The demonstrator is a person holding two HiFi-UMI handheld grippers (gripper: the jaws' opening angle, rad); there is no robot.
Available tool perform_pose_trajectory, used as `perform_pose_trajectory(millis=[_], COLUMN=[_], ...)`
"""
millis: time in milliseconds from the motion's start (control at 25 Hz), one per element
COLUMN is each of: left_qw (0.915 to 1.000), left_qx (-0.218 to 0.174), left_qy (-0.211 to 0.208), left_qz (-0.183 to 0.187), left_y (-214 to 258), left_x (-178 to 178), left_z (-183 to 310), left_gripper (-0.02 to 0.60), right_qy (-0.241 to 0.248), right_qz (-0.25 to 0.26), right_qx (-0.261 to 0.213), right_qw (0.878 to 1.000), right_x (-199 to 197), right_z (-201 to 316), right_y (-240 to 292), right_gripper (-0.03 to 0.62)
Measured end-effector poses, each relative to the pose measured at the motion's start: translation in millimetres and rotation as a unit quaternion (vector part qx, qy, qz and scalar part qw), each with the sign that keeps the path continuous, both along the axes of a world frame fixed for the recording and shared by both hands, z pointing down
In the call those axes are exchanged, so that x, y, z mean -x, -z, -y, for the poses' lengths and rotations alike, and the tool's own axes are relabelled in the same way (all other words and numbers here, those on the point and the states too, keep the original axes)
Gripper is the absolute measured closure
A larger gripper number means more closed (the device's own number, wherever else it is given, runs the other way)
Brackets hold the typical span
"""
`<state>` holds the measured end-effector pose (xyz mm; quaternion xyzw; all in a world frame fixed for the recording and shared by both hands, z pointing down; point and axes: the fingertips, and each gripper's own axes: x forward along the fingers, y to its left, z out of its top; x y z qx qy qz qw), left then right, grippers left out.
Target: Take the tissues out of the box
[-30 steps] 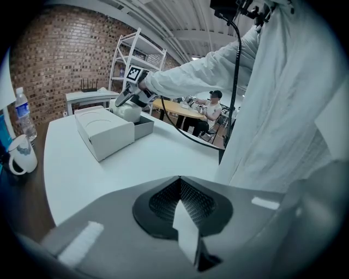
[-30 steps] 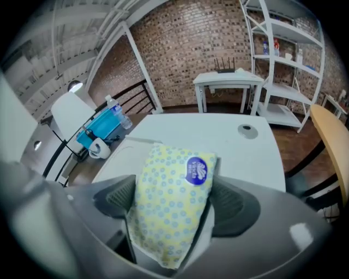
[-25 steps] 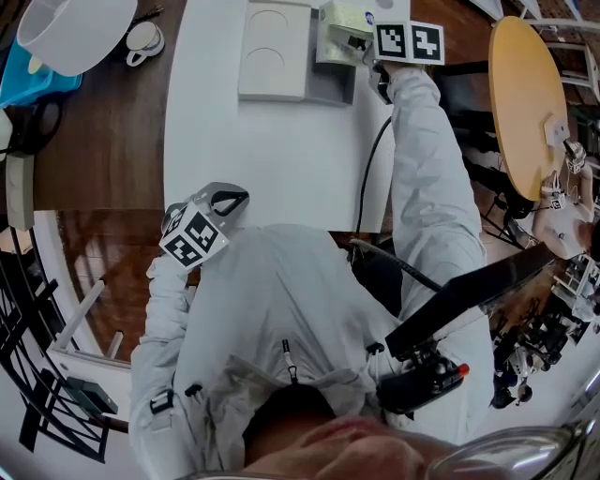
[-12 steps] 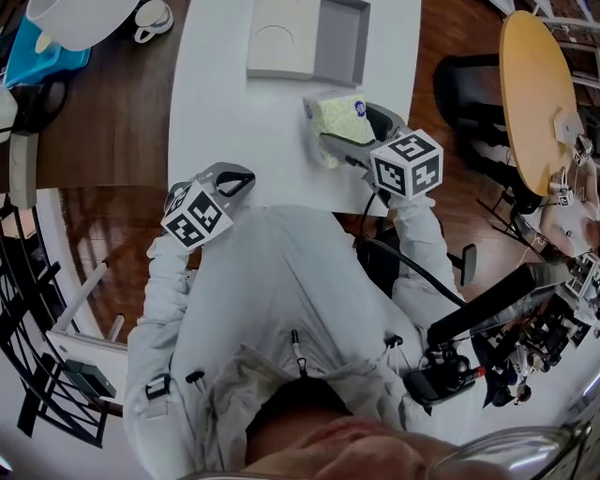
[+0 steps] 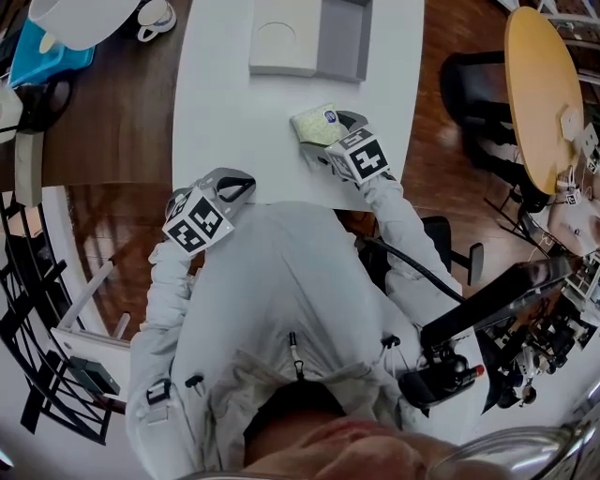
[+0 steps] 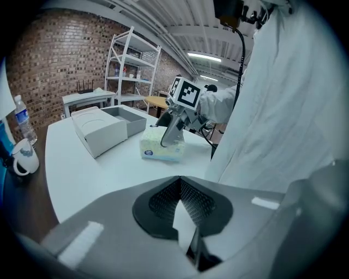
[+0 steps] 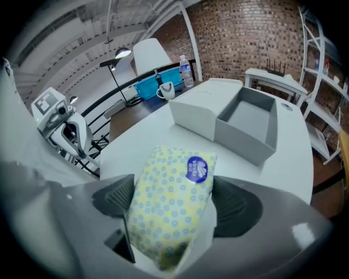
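A yellow dotted tissue pack [image 5: 316, 126] [image 7: 172, 201] with a blue label lies on the white table [image 5: 234, 112], near its front edge. My right gripper [image 5: 329, 141] [image 7: 170, 202] is shut on it, one pad on each long side. In the left gripper view the pack [image 6: 160, 147] appears to rest on the tabletop under the right gripper [image 6: 173, 128]. The open grey box [image 5: 341, 38] [image 7: 246, 124] and its white lid [image 5: 280, 37] stand at the table's far end; the box looks empty. My left gripper [image 5: 231, 184] [image 6: 180, 204] hangs shut and empty at the front left edge.
On the dark wooden desk to the left are a mug [image 5: 156, 16], a large white bowl [image 5: 80, 19] and a blue bin [image 5: 42, 56]. A water bottle [image 6: 22, 119] stands there too. To the right are a black chair [image 5: 469, 84] and a round wooden table [image 5: 544, 94].
My right gripper has carried the tissue pack from the box at the far end back to the table's near edge. The left gripper has stayed in place.
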<state>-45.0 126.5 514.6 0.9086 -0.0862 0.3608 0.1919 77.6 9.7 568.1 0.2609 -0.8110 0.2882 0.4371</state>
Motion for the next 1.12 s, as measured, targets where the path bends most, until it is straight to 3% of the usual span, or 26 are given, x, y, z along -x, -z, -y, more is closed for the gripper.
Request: perform_pose_trajectory(millis=[120, 240, 400, 480, 560, 600, 680, 720, 840, 1120], left_qw=[1.0, 0.9999, 0.9999, 0.9999, 0.9997, 0.9996, 0.9994, 0.9993, 0.9992, 0.999], left_qx=[-0.007, -0.01, -0.009, -0.012, -0.017, -0.02, -0.021, -0.02, -0.017, -0.026], left_qy=[0.001, 0.002, -0.005, -0.011, -0.017, -0.021, -0.028, -0.031, -0.036, -0.034], left_qz=[0.005, 0.001, 0.002, 0.006, 0.004, 0.003, 0.001, 0.002, 0.008, 0.01], left_y=[1.5, 6.5, 8.5, 8.0, 9.2, 10.6, 11.6, 10.7, 7.7, 10.9], left_x=[1.4, 2.6, 2.4, -0.9, -7.9, -12.0, -18.3, -19.9, -22.2, -25.8], left_z=[-1.0, 2.3, 4.9, 6.3, 7.4, 7.3, 5.0, 3.4, -0.9, -0.4], left_gripper=[0.568, 0.569, 0.569, 0.569, 0.569, 0.569, 0.569, 0.569, 0.568, 0.569], right_qy=[0.016, 0.0, 0.029, 0.057, 0.079, 0.088, 0.097, 0.097, 0.102, 0.111], right_qz=[0.017, 0.106, 0.26, 0.305, 0.329, 0.334, 0.347, 0.357, 0.388, 0.381], right_qx=[-0.011, -0.07, -0.177, -0.208, -0.22, -0.222, -0.223, -0.219, -0.193, -0.185], right_qw=[1.0, 0.992, 0.949, 0.928, 0.915, 0.912, 0.906, 0.903, 0.895, 0.899], right_x=[2.0, 9.2, 24.4, 24.3, 21.7, 20.6, 18.5, 17.2, 16.7, 22.2], right_z=[-0.2, 12.1, 17.8, 9.7, -1.3, -7.6, -19.9, -25.8, -44.4, -60.9], right_y=[12.6, 68.6, 172.7, 208.2, 228.7, 235.0, 243.8, 246.1, 244.2, 228.9], right_gripper=[0.135, 0.135, 0.135, 0.185, 0.233, 0.275, 0.465, 0.591, 0.591, 0.591])
